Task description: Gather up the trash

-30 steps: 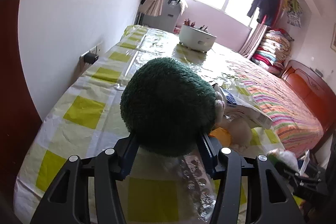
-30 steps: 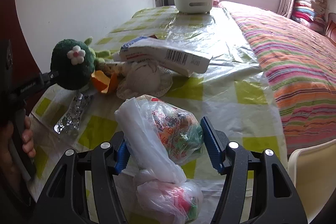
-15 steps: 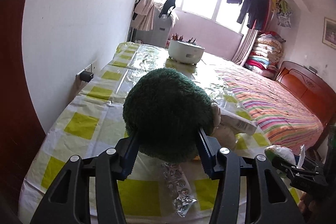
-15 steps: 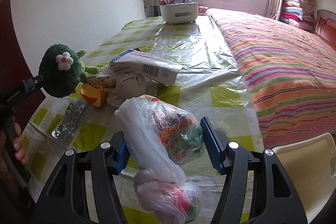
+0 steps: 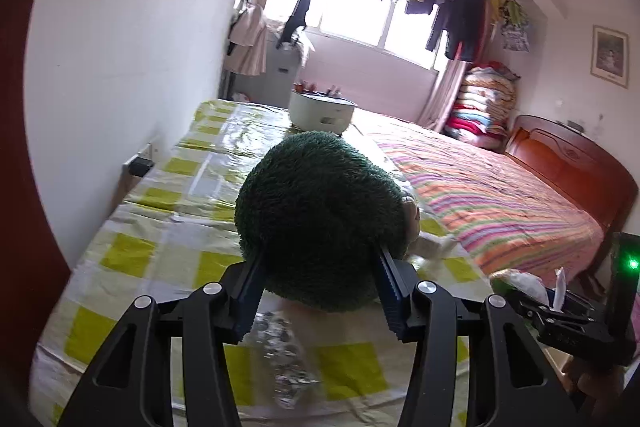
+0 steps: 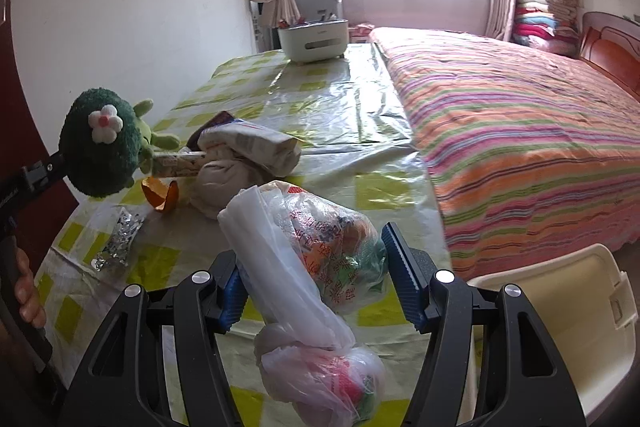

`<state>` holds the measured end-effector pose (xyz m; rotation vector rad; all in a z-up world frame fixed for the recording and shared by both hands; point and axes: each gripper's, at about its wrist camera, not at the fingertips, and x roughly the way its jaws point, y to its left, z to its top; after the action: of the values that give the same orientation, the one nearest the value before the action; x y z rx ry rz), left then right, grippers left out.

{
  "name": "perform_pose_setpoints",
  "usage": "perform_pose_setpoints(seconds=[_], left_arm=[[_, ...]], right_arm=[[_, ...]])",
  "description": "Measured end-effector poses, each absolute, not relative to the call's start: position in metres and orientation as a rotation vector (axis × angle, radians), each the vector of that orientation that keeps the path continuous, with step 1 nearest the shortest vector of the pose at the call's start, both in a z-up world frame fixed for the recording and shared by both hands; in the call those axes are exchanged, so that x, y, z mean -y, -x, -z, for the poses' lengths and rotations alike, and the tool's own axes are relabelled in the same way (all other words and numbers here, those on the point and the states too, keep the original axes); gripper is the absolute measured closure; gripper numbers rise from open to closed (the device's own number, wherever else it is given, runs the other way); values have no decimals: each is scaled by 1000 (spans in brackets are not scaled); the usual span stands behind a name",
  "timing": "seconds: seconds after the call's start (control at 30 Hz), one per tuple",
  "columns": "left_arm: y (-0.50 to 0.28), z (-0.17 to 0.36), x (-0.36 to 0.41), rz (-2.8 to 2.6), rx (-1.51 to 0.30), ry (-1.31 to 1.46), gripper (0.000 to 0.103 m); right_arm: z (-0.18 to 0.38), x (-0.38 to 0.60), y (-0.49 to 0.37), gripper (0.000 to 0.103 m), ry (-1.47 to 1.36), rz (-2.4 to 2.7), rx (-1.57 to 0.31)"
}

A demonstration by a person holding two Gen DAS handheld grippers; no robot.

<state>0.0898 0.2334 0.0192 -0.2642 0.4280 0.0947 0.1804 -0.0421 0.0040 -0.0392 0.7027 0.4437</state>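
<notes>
Between the blue pads of the left tongs (image 5: 320, 291) sits a dark green plush toy (image 5: 320, 223), clamped on both sides and lifted off the table (image 5: 168, 235). From this side the toy is only a fuzzy ball that blocks most of the litter beyond; the right wrist view shows its white flower and pale green limbs (image 6: 106, 147). Just below the left tongs a crinkled foil blister strip (image 5: 286, 355) lies blurred on the checked cloth. Ahead of the toy stand a white pot (image 5: 320, 111) and, right of it, a striped bed (image 5: 492, 199).

To the right, the right tongs (image 6: 312, 279) are clamped on a clear plastic trash bag (image 6: 316, 255) with printed wrappers inside; its knotted lower end hangs below the pads, and the contents cannot be made out. Left of and beyond these tongs, on the table, lie an orange peel (image 6: 160, 193), a balled cloth (image 6: 224, 179) and a white printed packet (image 6: 256, 143), overlapping one another. At the right edge, a cream plastic bin (image 6: 560, 311) is cut off.
</notes>
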Motion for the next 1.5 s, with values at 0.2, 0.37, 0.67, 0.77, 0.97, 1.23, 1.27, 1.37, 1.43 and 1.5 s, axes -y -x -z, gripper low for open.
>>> perform_pose_setpoints(seconds=[0.2, 0.37, 0.67, 0.77, 0.97, 1.23, 1.27, 1.37, 1.43, 1.5], left_arm=[[-95, -18, -203, -31, -446, 231, 54], [-98, -20, -176, 27, -452, 213, 54], [-101, -22, -131, 126, -467, 170, 65], [-103, -23, -119, 159, -473, 162, 99], [-109, -16, -105, 180, -507, 143, 102], [-108, -7, -117, 191, -475, 245, 7], [-106, -6, -116, 163, -462, 239, 7], [-111, -3, -113, 129, -488, 194, 7], [-115, -1, -112, 88, -512, 160, 7], [-121, 3, -115, 62, -525, 156, 7]], right_arm=[[-4, 64, -178, 43, 19, -409, -695], [-4, 87, -175, 43, -10, -376, -691], [-2, 121, -169, 43, -61, -316, -686], [-3, 129, -167, 43, -79, -300, -680], [-2, 138, -164, 43, -97, -290, -679], [-3, 138, -162, 43, -101, -297, -683], [-3, 137, -163, 43, -98, -298, -684], [-1, 136, -164, 43, -97, -300, -689], [-1, 135, -164, 43, -98, -300, -690], [-1, 135, -166, 43, -100, -301, -689]])
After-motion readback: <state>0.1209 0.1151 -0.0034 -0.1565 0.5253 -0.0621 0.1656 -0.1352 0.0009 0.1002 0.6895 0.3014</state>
